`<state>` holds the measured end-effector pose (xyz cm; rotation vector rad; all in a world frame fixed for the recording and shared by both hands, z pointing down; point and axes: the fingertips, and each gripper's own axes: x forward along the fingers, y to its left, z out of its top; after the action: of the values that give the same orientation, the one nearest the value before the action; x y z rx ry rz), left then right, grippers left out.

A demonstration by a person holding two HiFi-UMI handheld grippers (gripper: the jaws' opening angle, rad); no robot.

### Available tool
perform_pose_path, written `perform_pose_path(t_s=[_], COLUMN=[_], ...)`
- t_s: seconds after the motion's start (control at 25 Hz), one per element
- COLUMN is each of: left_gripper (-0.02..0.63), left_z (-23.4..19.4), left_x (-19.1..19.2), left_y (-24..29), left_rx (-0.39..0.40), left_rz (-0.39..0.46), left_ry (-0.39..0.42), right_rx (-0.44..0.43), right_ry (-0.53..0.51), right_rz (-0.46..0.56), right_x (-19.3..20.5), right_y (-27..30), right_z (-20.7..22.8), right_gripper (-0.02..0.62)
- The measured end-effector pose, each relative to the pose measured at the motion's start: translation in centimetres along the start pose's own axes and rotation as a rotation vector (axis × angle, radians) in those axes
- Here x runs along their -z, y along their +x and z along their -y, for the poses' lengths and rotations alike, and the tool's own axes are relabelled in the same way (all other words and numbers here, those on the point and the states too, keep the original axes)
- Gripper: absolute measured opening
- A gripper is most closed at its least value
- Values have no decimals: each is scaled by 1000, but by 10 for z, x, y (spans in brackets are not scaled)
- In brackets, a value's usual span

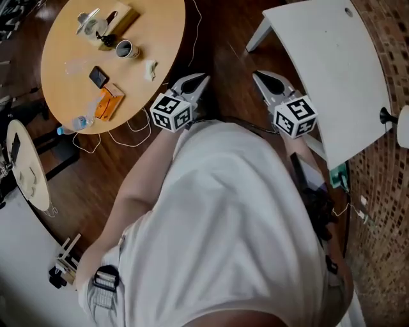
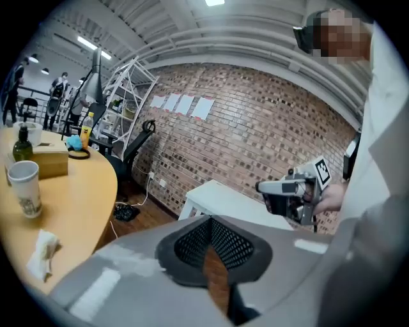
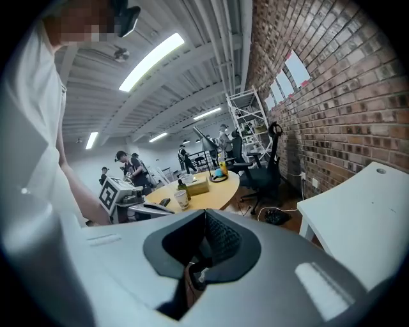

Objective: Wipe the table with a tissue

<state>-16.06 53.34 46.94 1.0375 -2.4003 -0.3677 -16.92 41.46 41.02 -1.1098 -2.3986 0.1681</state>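
Note:
A crumpled white tissue [image 1: 151, 69] lies near the right edge of the round wooden table [image 1: 70, 96]; in the left gripper view the tissue [image 2: 43, 252] is at the lower left. My left gripper [image 1: 202, 78] hangs in the air just right of that table, jaws shut with nothing between them [image 2: 209, 219]. My right gripper [image 1: 257, 75] is held beside it, close to the white table [image 1: 332, 70], also shut and holding nothing [image 3: 205, 212]. Each gripper shows in the other's view: the right gripper [image 2: 293, 191], the left gripper [image 3: 128, 197].
On the round table stand a paper cup [image 1: 126, 49], a tissue box [image 1: 121, 19], a phone [image 1: 98, 76], an orange box [image 1: 108, 102] and a water bottle [image 1: 73, 123]. Cables [image 1: 134, 131] trail on the wooden floor. An office chair [image 3: 265, 172] and people stand farther off.

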Motion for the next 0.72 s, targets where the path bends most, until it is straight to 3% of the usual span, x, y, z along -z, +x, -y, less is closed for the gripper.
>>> perform_pose_path(t_s=[0.12,0.24,0.4,0.48,0.72], left_gripper=[6,6,8,63,84], left_z=[-40,-102,-179,-206,-249], left_x=[10,23,43,52,70], left_y=[-19,-53,-100,-111,-104], left_rx=[-72,-259,-464,-504,-519], left_rz=[-61,-139,-205,-237,-344], left_ry=[55,86,31,-3,8], right_rx=[-17,-30,-28,-18,23], right_ry=[-11,-13,-7,1,22], right_rz=[-18,-30,-33,-29,-37], right_x=[-6,-10,-16,-19,-18], right_y=[26,52,78,87,96], right_z=[-8,-15,-20,-20,-17], right_gripper=[8,8,9,9,9])
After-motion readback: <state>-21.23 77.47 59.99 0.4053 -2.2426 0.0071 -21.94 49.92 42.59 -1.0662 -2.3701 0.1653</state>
